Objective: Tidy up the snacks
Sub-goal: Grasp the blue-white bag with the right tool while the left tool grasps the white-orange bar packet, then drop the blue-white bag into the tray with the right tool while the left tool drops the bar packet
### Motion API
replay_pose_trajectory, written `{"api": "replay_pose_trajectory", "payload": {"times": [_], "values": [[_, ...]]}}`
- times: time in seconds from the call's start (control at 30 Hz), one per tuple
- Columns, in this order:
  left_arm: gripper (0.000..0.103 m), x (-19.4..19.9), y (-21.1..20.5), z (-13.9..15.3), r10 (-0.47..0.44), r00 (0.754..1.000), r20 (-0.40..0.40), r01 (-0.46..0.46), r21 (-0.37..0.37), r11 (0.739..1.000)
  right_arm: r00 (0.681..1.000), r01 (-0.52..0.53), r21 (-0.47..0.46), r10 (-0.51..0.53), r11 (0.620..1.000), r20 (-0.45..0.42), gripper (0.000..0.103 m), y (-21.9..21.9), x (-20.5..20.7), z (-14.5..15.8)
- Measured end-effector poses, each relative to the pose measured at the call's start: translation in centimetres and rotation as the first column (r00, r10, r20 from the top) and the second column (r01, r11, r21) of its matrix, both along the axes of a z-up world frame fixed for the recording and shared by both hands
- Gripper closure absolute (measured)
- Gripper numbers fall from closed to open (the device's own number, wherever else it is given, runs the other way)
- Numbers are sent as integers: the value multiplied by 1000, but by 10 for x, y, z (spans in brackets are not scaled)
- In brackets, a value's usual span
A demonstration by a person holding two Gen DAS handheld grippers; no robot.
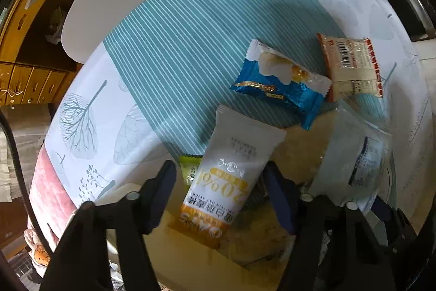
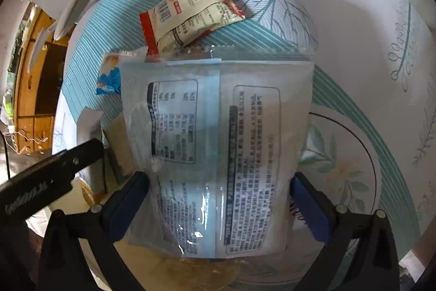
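The left gripper (image 1: 220,193) stands spread around an oat bar packet (image 1: 229,182), while the right gripper (image 2: 219,198) clamps a pale blue snack bag (image 2: 218,149), a barcoded cracker pack (image 2: 190,15) at its twelve o'clock.

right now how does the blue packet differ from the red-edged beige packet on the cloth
The blue packet is glossy blue and white with a picture side up; the red-edged beige packet shows its barcode and printed back. The blue packet lies on the teal striped band, nearer the left claw; the beige one lies farther off, at the band's edge. Both are sealed, flat on the tablecloth and ungripped.
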State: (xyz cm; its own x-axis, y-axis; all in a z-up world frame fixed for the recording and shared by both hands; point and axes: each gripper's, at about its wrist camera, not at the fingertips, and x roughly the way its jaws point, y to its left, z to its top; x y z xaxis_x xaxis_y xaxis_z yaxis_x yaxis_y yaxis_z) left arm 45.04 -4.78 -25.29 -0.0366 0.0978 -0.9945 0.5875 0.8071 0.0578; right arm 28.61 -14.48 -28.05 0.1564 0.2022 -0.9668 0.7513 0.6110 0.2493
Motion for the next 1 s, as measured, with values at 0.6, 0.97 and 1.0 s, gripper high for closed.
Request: {"api": "replay_pose_trajectory", "payload": {"times": [0.6, 0.97, 1.0], "values": [[65, 9, 13, -5, 84, 996, -27, -84, -13, 996, 1000, -1, 87, -1, 996, 25, 13, -18, -12, 2], [66, -10, 27, 52, 111, 994, 18, -108, -117, 987, 997, 56, 177, -63, 983, 36, 13, -28, -43, 8], [66, -14, 27, 60, 105, 994, 26, -101, -131, 986, 997, 62, 181, -70, 982, 38, 13, -27, -46, 11]]}}
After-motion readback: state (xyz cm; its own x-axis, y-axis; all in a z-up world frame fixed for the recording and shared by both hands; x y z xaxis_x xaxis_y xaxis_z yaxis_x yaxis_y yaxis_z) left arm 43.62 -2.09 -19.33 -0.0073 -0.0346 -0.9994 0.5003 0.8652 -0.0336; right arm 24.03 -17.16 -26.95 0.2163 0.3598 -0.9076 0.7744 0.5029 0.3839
